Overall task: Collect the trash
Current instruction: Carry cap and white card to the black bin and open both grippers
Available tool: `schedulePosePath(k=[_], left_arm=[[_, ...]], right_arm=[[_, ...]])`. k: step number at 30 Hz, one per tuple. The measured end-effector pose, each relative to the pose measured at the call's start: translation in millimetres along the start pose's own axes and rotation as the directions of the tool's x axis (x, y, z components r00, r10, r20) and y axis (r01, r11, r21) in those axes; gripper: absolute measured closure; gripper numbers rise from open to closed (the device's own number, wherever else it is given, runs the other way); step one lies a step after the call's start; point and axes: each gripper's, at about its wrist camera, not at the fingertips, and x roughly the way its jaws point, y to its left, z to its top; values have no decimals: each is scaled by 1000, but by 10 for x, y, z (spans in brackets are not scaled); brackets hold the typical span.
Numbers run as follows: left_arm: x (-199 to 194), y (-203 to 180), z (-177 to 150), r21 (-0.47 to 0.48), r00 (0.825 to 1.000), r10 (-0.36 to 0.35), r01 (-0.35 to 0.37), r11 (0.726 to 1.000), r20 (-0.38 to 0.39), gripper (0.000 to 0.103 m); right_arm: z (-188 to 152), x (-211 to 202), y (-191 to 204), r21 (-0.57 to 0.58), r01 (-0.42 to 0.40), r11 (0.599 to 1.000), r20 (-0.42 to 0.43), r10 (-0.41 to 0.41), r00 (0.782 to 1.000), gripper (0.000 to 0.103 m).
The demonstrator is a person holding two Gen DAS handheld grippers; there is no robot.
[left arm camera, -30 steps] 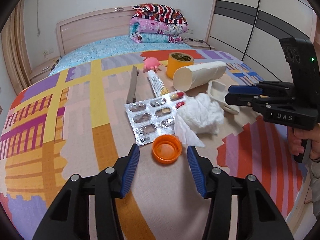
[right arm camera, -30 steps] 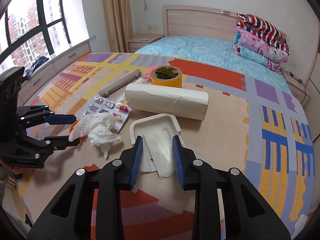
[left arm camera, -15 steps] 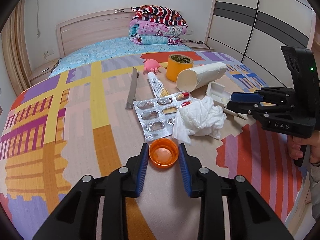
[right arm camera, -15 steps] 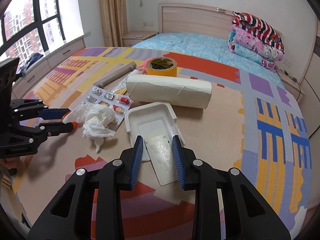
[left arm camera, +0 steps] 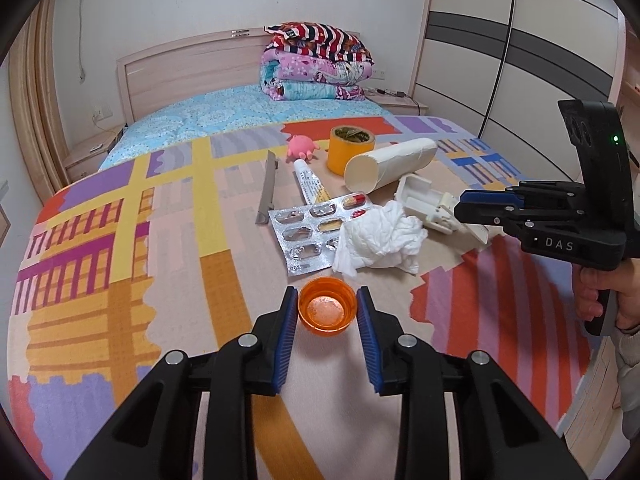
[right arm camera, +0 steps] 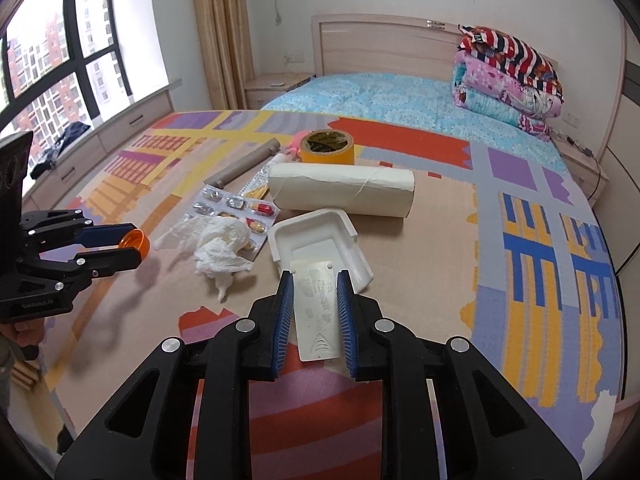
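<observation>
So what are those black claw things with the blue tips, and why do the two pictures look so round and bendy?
They are grabber tools. A person holds one in each hand, and each has a small wide camera looking along its two fingers, which bends the picture. One picture is from the left gripper, the other from the right gripper.

Everything lies on a bed with a colourful blanket. The left gripper is closed on an orange cap. The right gripper is closed on a flat white lid, which hangs off a white plastic box.

Nearby lie a crumpled tissue, a pill pack, a big paper roll and yellow tape.
</observation>
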Motion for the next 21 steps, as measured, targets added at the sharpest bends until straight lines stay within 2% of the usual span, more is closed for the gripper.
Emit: schedulePosePath(k=[8,21], left_arm=[[-355,-179,-85,15,999,-11,11,1000,40,74],[-962,-529,-467,32,995,-52,50,998,89,74]], right_arm=[[-94,-402,202,-30,27,999,41,-26,999,80],[-513,-997,745,-48,-20,999,71,23,997,80]])
